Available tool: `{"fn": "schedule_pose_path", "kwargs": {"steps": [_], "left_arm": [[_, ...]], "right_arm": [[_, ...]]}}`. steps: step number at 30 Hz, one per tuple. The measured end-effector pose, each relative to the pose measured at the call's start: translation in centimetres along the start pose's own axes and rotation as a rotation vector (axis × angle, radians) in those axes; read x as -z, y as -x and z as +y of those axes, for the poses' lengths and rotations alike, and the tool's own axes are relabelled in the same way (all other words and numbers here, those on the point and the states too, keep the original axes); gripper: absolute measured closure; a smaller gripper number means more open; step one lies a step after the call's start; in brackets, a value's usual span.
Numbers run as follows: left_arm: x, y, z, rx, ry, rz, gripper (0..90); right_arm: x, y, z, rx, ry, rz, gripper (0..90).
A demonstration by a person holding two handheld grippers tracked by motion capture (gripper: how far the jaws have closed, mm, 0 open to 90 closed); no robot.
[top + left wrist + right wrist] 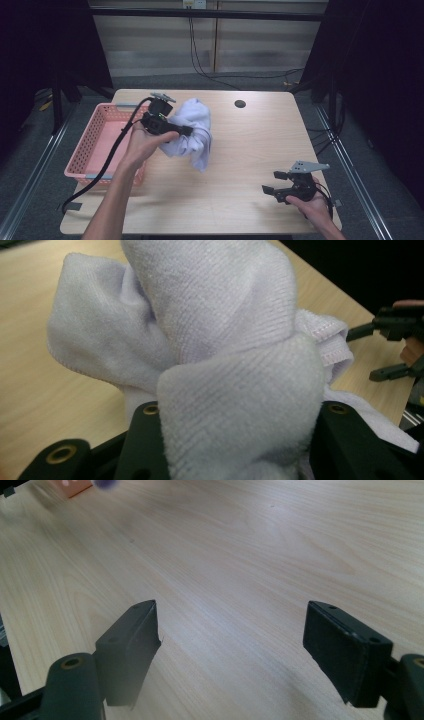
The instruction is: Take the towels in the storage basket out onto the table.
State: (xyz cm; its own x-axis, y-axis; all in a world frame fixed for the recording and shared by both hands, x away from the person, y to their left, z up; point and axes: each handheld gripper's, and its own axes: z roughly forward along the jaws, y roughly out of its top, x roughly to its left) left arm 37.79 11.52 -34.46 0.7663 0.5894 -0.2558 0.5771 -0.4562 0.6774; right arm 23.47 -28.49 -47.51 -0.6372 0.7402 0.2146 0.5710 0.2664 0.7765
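Right gripper (276, 184) nearest, low over table's (250, 150) near right corner, jaws wide apart, nothing between them. Left gripper (186, 132) clamped on bunched pale lilac towel (195, 130), cloth bulging between black jaws, tail draping to tabletop just right of pink basket (95, 145). Step in hand, likely: carrying towel to basket. Next move calls for swing left over basket rim, then release.

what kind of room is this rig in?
Probably a lab or data-collection bay, not a home: a bare wooden table with a cable hole, dark curtains at both sides, loose cables on grey floor. On it only a pink basket and a white towel.
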Motion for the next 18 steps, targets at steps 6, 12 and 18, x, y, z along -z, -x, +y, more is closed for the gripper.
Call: {"fn": "schedule_pose_path", "kwargs": {"steps": [6,12,18], "left_arm": [[-4.7,1.5,-1.8,-0.025,-0.085,-0.044,58.2],[-9.7,2.8,-4.3,-0.041,-0.128,-0.089,58.0],[-12.8,3.5,-6.5,-0.037,-0.112,-0.122,54.8]], "right_arm": [[0.0,0.0,0.0,0.001,0.000,0.001,22.0],[0.0,-0.1,-0.1,-0.002,-0.003,0.010,21.8],[-0.2,-0.2,0.0,0.008,-0.009,0.013,21.7]]}}
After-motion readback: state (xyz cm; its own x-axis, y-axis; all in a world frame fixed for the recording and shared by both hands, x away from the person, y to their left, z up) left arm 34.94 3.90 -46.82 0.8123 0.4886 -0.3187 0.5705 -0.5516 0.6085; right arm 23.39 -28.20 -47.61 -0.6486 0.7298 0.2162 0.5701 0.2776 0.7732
